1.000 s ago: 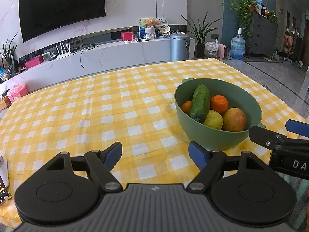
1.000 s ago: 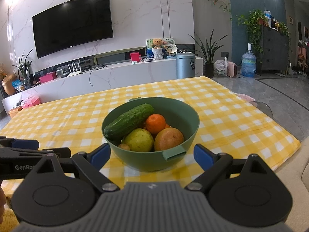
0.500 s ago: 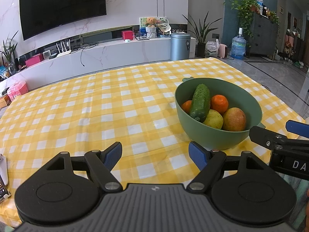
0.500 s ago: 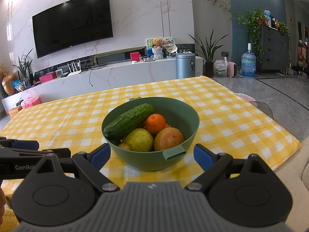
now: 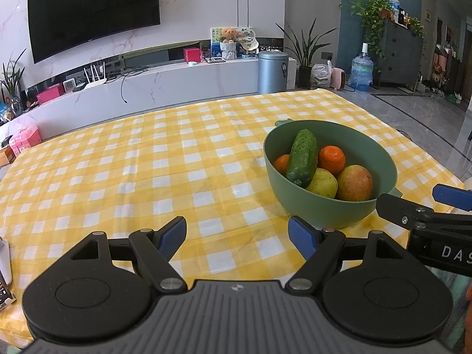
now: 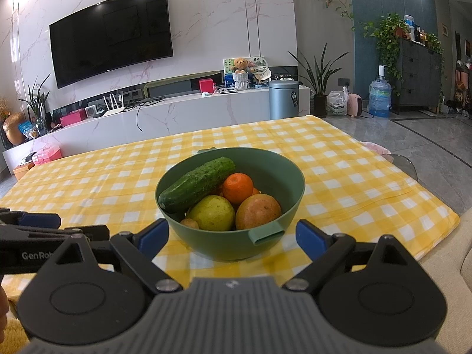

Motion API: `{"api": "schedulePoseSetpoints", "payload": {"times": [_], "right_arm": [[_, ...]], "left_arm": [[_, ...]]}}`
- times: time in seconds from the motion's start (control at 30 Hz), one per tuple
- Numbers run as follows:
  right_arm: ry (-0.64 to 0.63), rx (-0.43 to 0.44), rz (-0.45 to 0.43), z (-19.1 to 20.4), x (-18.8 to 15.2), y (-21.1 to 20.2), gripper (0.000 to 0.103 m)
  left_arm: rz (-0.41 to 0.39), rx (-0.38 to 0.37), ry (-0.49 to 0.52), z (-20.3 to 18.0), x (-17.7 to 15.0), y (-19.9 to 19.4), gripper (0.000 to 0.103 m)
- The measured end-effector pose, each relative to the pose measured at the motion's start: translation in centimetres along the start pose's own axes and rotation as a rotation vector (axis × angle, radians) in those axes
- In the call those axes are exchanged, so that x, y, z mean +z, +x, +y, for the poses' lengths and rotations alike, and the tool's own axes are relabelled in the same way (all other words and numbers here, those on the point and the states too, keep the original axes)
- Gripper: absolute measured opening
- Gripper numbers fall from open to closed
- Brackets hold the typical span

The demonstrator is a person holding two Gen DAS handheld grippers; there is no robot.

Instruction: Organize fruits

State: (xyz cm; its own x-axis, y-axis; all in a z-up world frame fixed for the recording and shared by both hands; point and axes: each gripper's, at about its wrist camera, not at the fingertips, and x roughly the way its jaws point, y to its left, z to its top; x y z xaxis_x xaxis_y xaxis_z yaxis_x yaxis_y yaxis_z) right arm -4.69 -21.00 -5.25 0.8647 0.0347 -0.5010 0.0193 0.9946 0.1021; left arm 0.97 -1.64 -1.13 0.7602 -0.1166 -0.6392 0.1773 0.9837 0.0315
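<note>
A green bowl [image 5: 330, 209] [image 6: 236, 244] stands on the yellow checked tablecloth [image 5: 177, 177]. It holds a cucumber [image 5: 302, 156] [image 6: 196, 184], oranges [image 5: 332, 159] [image 6: 237, 187], a yellow-green pear [image 5: 323, 185] [image 6: 212, 212] and a reddish mango [image 5: 354, 183] [image 6: 258, 211]. My left gripper [image 5: 237, 233] is open and empty, near the table's front edge, left of the bowl. My right gripper [image 6: 231, 236] is open and empty, its fingers on either side of the bowl's near wall. The right gripper also shows in the left wrist view [image 5: 421, 206].
The table's right edge [image 6: 436, 230] drops to a grey floor. A white object [image 5: 4, 259] lies at the table's left front. A TV console [image 6: 177, 112] and a bin [image 6: 281, 98] stand beyond the table's far edge.
</note>
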Motion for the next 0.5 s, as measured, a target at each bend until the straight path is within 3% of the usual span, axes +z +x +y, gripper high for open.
{"api": "schedulePoseSetpoints", "payload": {"times": [0.5], "right_arm": [[-0.002,0.002,0.008,0.08,-0.29,0.19,0.09]], "left_arm": [[-0.008,-0.004,0.003,-0.14,0.26,-0.4,0.092]]}}
